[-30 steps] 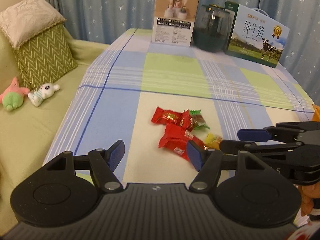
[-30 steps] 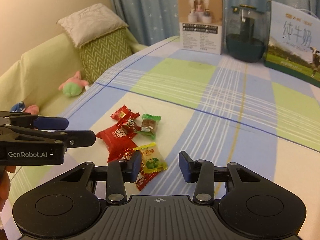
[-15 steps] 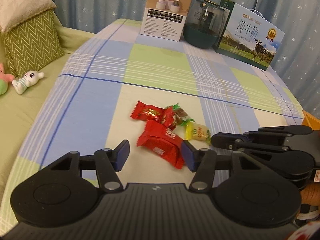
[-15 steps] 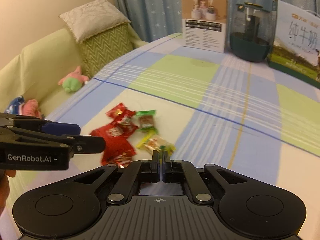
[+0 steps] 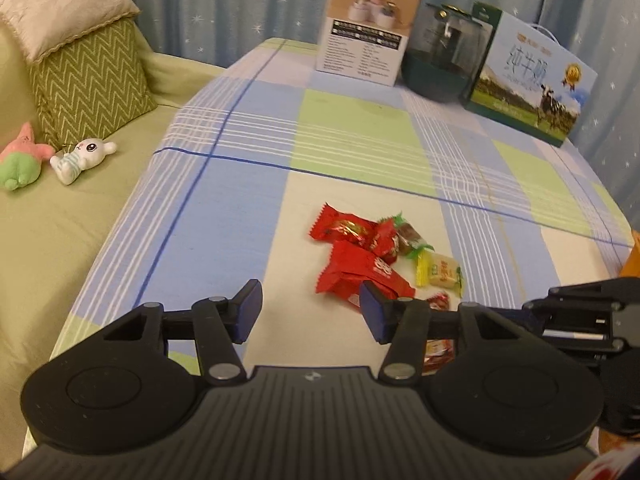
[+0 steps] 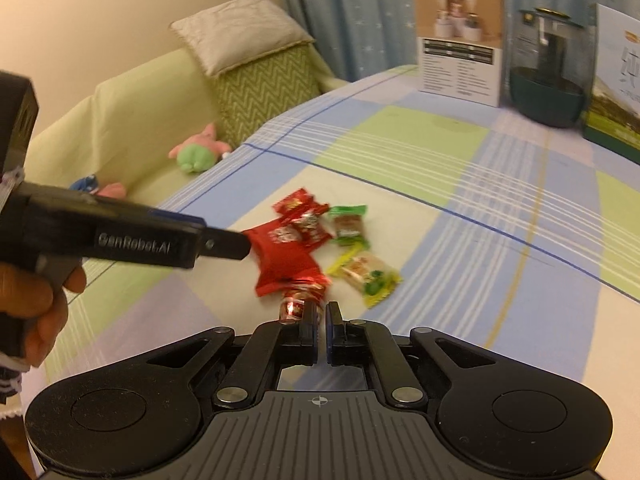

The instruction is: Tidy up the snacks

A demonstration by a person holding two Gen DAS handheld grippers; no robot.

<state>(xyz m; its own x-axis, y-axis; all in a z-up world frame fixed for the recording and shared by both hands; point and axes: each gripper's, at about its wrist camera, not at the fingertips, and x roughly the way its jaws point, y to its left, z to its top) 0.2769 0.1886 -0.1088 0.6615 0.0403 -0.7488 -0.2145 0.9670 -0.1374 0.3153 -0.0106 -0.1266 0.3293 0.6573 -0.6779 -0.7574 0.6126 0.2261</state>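
A small pile of wrapped snacks lies on the checked tablecloth [image 5: 224,216]: a large red packet [image 5: 360,270], a red candy [image 5: 344,229], a green-wrapped one [image 5: 410,236] and a yellow one [image 5: 440,270]. My left gripper [image 5: 310,312] is open and empty just before the pile. My right gripper [image 6: 321,312] is shut, or nearly so, with a thin gap between the fingers. A small shiny red candy [image 6: 294,306] sits at its left fingertip; whether it is clamped I cannot tell. The same pile shows in the right wrist view: red packet [image 6: 282,258], yellow snack [image 6: 368,274], green snack [image 6: 348,224].
A white product box [image 5: 366,44], a dark green jar [image 5: 444,64] and a milk carton box [image 5: 528,80] stand at the table's far edge. A sofa with cushions [image 5: 84,68] and plush toys [image 5: 80,158] lies to the left. An orange object [image 5: 632,260] shows at the right edge.
My right gripper closed from wide open to nearly shut at the near edge of the pile. My left gripper stayed open while its view swung right, then back left.
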